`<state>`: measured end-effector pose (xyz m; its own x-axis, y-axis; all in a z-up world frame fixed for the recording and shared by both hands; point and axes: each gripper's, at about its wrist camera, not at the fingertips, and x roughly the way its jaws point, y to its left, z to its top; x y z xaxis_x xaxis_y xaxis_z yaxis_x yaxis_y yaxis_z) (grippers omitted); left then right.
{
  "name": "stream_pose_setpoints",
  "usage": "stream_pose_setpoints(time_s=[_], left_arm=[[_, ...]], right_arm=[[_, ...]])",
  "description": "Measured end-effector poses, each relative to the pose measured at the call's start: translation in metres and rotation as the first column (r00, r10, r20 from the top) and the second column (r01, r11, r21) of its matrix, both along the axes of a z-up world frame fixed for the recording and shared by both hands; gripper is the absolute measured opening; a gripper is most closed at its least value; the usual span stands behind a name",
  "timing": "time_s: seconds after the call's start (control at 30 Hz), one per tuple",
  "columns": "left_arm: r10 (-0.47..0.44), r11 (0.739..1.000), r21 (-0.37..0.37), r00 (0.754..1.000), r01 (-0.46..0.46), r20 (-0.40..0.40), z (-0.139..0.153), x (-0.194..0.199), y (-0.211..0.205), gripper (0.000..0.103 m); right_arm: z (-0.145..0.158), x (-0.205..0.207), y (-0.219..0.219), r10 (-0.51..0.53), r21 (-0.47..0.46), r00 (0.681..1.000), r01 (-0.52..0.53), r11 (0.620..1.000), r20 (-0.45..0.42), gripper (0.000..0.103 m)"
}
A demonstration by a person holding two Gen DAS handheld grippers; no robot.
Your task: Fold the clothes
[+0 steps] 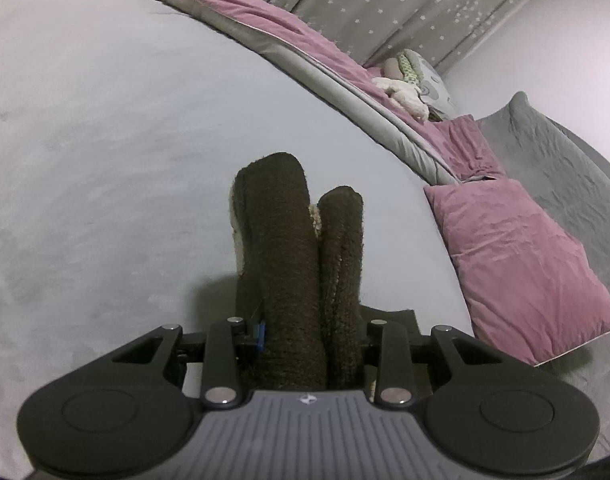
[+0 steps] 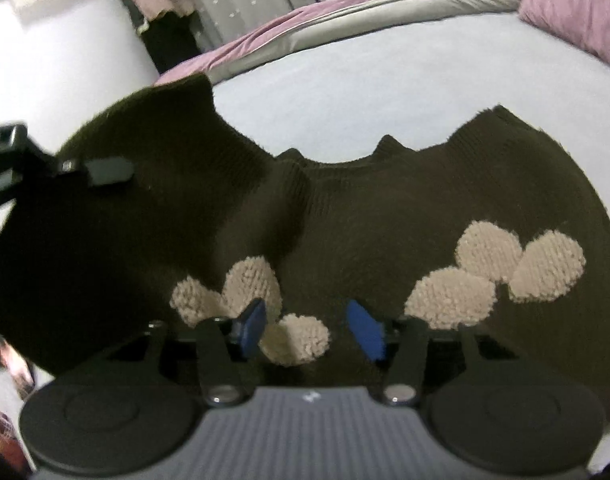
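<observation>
The dark brown sweater (image 2: 345, 216) lay on the bed (image 1: 105, 140), its edge bunched tight in the left claw (image 1: 301, 336) while the right claw (image 2: 313, 328) hung wide above it, so the fold needed a slow, even pull.

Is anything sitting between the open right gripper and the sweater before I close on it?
Nothing visible. The right gripper is open with the brown sweater directly behind its blue pads. The left gripper already clamps the sweater off to the left, clear of that path.
</observation>
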<state>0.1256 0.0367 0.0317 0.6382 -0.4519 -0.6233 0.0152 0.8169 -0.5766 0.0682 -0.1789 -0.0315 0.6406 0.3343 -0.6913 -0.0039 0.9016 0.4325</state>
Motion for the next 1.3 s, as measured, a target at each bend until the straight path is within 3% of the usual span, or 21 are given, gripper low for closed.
stream_pose_setpoints(time_s=[0.17,0.37,0.43,0.5,0.7,0.9,1.3], left_arm=[[-0.001,0.999,0.04,1.0,0.001,-0.009,0.008,0.001,-0.022,0.032],[0.026,1.0,0.018,1.0,-0.026,-0.008,0.014,-0.001,-0.027,0.032],[0.045,0.999,0.006,0.999,-0.045,-0.008,0.013,-0.002,-0.021,0.032],[0.067,0.998,-0.005,0.998,-0.067,-0.013,0.008,-0.004,-0.011,0.032],[0.12,0.992,-0.045,0.992,-0.122,-0.042,-0.01,-0.009,0.015,0.031],[0.163,0.982,-0.087,0.984,-0.17,-0.075,-0.03,-0.013,0.038,0.031],[0.193,0.972,-0.119,0.976,-0.204,-0.097,-0.044,-0.017,0.051,0.031]], right_arm=[[0.011,-0.004,-0.021,-0.046,0.072,0.999,0.045,0.996,0.018,0.057],[0.006,0.002,-0.033,-0.044,0.205,0.999,0.041,0.978,0.009,0.057],[0.003,0.003,-0.037,-0.042,0.25,0.999,0.039,0.968,0.005,0.055],[-0.002,0.009,-0.036,-0.033,0.282,0.999,0.031,0.959,0.0,0.04],[-0.028,0.037,-0.013,-0.007,0.259,1.0,0.013,0.966,-0.026,0.021],[-0.03,0.058,0.004,0.029,0.194,0.999,-0.032,0.981,0.019,0.02],[-0.033,0.128,0.021,0.016,0.095,1.0,-0.016,0.995,0.006,0.02]])
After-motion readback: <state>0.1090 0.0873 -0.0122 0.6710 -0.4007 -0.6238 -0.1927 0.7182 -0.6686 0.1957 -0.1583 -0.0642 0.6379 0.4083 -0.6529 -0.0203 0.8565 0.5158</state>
